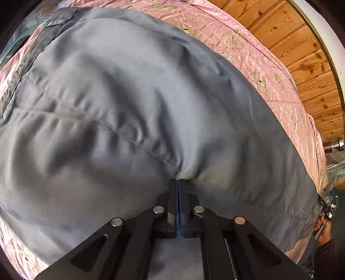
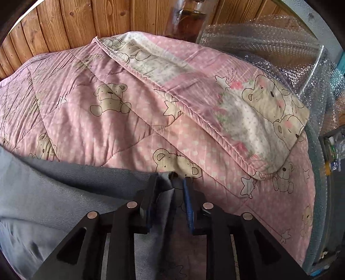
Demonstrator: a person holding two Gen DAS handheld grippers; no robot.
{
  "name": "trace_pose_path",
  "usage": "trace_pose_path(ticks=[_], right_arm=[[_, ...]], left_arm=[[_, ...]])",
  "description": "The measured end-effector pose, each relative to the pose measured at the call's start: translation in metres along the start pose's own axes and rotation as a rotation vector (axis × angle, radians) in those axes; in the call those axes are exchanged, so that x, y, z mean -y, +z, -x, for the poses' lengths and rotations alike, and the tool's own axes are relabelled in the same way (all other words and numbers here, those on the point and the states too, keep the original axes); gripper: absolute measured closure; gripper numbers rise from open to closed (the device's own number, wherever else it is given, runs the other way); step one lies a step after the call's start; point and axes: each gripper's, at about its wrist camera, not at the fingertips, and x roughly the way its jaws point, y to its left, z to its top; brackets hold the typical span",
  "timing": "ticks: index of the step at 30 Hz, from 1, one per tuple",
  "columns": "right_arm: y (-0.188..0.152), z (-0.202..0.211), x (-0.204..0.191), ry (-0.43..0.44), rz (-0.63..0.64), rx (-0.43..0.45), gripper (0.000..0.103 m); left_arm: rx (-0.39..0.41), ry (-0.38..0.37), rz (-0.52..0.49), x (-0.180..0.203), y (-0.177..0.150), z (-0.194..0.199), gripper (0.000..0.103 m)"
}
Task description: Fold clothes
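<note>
While the grey garment (image 1: 133,112) lies spread wide and rumpled across the pink quilt (image 1: 265,71), the left gripper (image 1: 178,183) has its jaws pressed together on a pinch of the cloth near a puckered seam. The right gripper (image 2: 171,178) stands partly open, with a corner of the garment (image 2: 71,193) lying between its fingers against the left one; whether it has any real hold I cannot tell. Folding looks barely begun: I see no clear crease or doubled layer, though the edge on the right may be turned over, so the folds themselves seem still ahead. Further out, the quilt, printed with bears and stars, has one corner flipped back to show a pale underside (image 2: 265,120). Beyond it stand a wooden plank wall (image 2: 64,25), bubble wrap (image 2: 269,43) and a glass jar (image 2: 189,19).
</note>
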Motion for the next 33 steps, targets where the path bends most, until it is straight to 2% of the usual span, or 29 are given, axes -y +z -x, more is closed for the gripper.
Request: trace_pose_path(ticks=[2,4,6,9,10,12,13,15,16,17,18,19,20,21,23,26,29,31,33], right_arm=[[0.001,0.000,-0.001,-0.019,-0.004,-0.001,0.073],[0.003,0.004,0.002,-0.034,-0.006,-0.020,0.063],[0.004,0.020,0.008,-0.038,-0.041,-0.021,0.062],[-0.009,0.082,0.003,-0.052,-0.063,0.114,0.059],[-0.018,0.099,-0.001,-0.040,-0.061,0.143,0.059],[-0.042,0.110,-0.021,0.082,-0.056,0.119,0.058],[-0.054,0.106,-0.033,0.136,-0.033,0.082,0.059],[-0.084,0.078,-0.052,0.153,0.020,0.000,0.061],[-0.099,0.071,-0.045,0.157,-0.012,0.034,0.061],[-0.111,0.064,-0.037,0.163,-0.049,0.062,0.061],[-0.115,0.060,-0.022,0.182,-0.131,0.053,0.070],[-0.119,0.057,-0.006,0.205,-0.217,0.047,0.071],[-0.125,0.061,0.010,0.254,-0.326,0.065,0.069],[-0.134,0.064,0.019,0.265,-0.382,0.098,0.059],[-0.150,0.064,0.029,0.255,-0.437,0.137,0.050],[-0.167,0.040,0.030,0.220,-0.441,0.116,0.049],[-0.170,0.009,0.019,0.228,-0.407,0.092,0.050],[-0.167,-0.001,0.010,0.201,-0.353,0.091,0.054],[-0.164,-0.014,0.007,0.173,-0.333,0.071,0.068]], left_arm=[[0.023,-0.023,0.001,-0.004,-0.006,0.003,0.099],[0.042,-0.044,-0.001,-0.004,-0.008,0.007,0.099],[0.049,-0.082,-0.008,0.007,-0.007,0.017,0.097],[0.097,-0.179,-0.105,0.031,-0.026,0.042,0.096],[0.084,-0.204,-0.111,0.034,-0.038,0.042,0.096],[0.041,-0.235,-0.111,0.035,-0.065,0.035,0.096],[0.019,-0.225,-0.119,0.035,-0.079,0.028,0.096],[-0.034,-0.188,-0.124,0.033,-0.100,0.010,0.096],[-0.069,-0.147,-0.128,0.030,-0.110,-0.001,0.096],[-0.062,-0.136,-0.129,0.024,-0.119,-0.003,0.098],[-0.035,-0.156,-0.115,0.018,-0.125,0.003,0.098],[-0.041,-0.164,-0.085,0.013,-0.127,0.006,0.100],[-0.051,-0.156,-0.057,0.011,-0.127,0.010,0.100],[-0.058,-0.138,-0.059,0.016,-0.128,0.016,0.098],[-0.049,-0.156,-0.106,0.035,-0.129,0.032,0.097],[-0.083,-0.231,-0.131,0.071,-0.127,0.041,0.094],[-0.138,-0.268,-0.236,0.133,-0.125,0.037,0.079],[-0.170,-0.276,-0.339,0.181,-0.126,0.033,0.073],[-0.198,-0.274,-0.446,0.221,-0.132,0.025,0.072]])
